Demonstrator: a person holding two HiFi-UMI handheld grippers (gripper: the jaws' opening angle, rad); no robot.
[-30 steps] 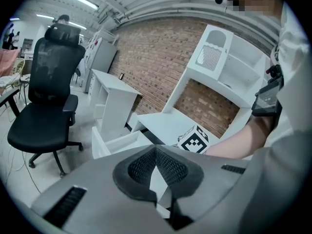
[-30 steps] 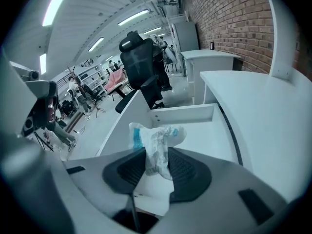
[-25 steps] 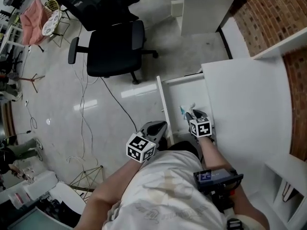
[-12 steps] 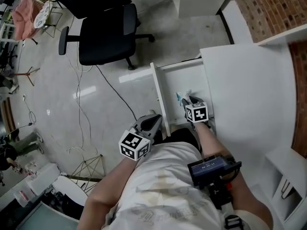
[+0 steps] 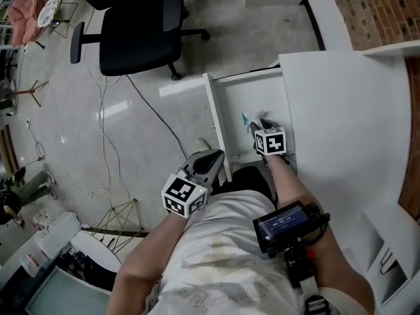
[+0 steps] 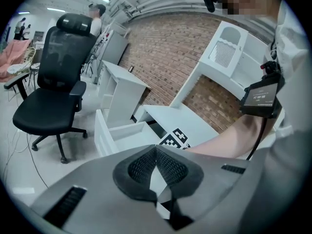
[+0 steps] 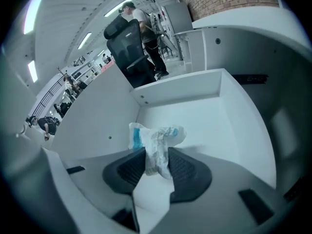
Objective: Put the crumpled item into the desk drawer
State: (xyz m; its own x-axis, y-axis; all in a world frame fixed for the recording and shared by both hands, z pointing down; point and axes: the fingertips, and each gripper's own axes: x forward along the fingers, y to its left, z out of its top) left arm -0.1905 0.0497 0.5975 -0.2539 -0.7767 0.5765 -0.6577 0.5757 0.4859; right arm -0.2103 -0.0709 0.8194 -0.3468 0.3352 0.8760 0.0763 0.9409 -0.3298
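Note:
A crumpled white wrapper with blue print (image 7: 156, 145) is pinched between the pads of my right gripper (image 7: 157, 165), which is shut on it. That gripper (image 5: 262, 126) hangs inside the open white desk drawer (image 5: 243, 97), above its bare floor (image 7: 195, 121). In the head view the wrapper (image 5: 248, 119) pokes out ahead of the marker cube. My left gripper (image 5: 209, 163) sits outside the drawer, by its front panel (image 5: 216, 126), its pads touching at the tips with nothing between them (image 6: 157, 167).
A black office chair (image 5: 138, 28) stands on the pale floor beyond the drawer, with cables (image 5: 105, 136) trailing left. The white desktop (image 5: 348, 123) lies right of the drawer. A brick wall (image 5: 374, 5) runs at the far right.
The view has shifted, so the drawer and chair sit a little differently in frame. My right gripper stays in the drawer with the wrapper; the left stays by the drawer front.

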